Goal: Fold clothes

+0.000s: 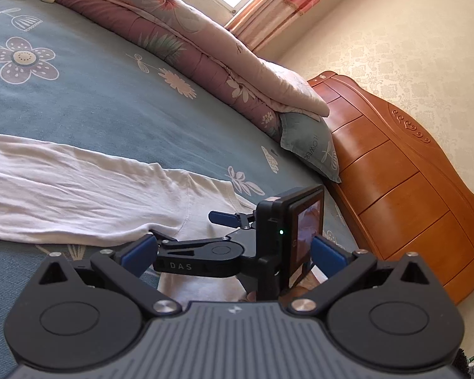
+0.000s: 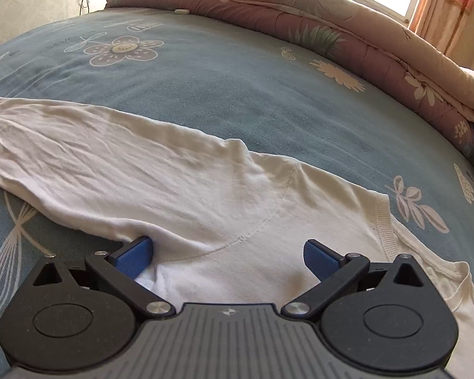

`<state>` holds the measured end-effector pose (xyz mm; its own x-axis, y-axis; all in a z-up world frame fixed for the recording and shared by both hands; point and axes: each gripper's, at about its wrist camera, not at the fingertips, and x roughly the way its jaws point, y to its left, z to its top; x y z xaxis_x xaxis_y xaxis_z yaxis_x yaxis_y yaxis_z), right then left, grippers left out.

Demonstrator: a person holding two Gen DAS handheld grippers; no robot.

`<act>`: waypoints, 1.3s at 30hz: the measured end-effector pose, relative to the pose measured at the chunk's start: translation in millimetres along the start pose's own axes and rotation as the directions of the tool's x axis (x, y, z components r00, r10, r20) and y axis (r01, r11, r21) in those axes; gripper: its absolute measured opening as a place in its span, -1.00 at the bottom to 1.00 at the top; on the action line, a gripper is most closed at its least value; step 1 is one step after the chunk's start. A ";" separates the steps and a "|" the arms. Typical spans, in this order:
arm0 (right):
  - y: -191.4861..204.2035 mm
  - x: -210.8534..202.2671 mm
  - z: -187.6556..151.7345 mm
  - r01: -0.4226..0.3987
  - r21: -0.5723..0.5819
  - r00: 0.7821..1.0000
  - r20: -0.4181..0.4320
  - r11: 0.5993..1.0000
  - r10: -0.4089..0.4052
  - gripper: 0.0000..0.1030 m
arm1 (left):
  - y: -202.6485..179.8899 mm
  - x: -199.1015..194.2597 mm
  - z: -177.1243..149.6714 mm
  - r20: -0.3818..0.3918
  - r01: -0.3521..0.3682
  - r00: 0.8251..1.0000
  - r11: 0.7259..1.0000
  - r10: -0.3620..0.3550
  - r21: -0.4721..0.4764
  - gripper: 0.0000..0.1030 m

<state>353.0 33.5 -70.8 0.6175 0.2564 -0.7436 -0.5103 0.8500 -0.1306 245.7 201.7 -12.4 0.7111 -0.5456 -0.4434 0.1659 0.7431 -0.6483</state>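
The right gripper [image 2: 227, 257] sits low at the bottom centre of its view, jaws spread wide with nothing between them, straddling the armpit region of the white long-sleeved shirt [image 2: 180, 186] where the sleeve seam curves. The risk, as I judge it, is closing on only the top layer, or snagging the blue bedsheet [image 2: 237, 72] beneath, so the fold drags crooked. The left gripper [image 1: 233, 252] is likewise wide and empty, tilted sideways at the bottom of its frame, looking across the right gripper toward the headboard [image 1: 404, 195] at right. The shirt lies flat, its sleeve reaching to the left edge and its collar [image 2: 384, 224] at lower right; a rolled quilt [image 2: 331, 22] lies along the top.
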 end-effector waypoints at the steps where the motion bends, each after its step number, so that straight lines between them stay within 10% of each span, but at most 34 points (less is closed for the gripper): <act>1: -3.1 -0.3 1.0 -0.020 0.024 1.000 0.007 1.000 0.019 1.00 | 0.6 0.1 0.3 0.001 -0.003 1.000 1.000 0.003 -0.004 0.99; 11: -13.9 -44.8 -27.3 0.022 0.043 0.999 0.038 0.999 -0.023 1.00 | 0.9 0.5 0.3 0.008 -0.007 1.000 1.000 0.007 -0.015 0.99; 18: 16.6 -50.1 -35.3 -0.199 -0.057 0.976 0.078 0.978 0.203 1.00 | -3.5 4.9 -0.6 -0.003 -0.011 1.000 1.000 0.011 -0.005 0.99; 24: -0.8 -84.5 -58.3 -0.166 -0.045 0.984 0.056 0.985 0.168 1.00 | -6.9 7.2 -2.6 -0.016 0.008 1.000 1.000 -0.008 0.003 0.99; 31: -36.0 -133.6 -124.1 -0.178 0.104 0.982 -0.050 0.978 0.184 1.00 | -37.4 39.0 -27.2 -0.157 0.037 0.987 0.994 -0.021 0.100 0.99; 39: -37.4 -189.4 -210.7 -0.095 0.170 0.985 -0.129 0.981 0.118 1.00 | -86.1 94.4 -86.2 -0.360 0.051 0.931 0.955 0.061 0.292 0.99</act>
<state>128.9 -143.9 -63.2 0.4706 0.2934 -0.8321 -0.4574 0.8876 0.0543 239.6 52.8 -51.9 0.4258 -0.6025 -0.6750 0.3940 0.7951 -0.4611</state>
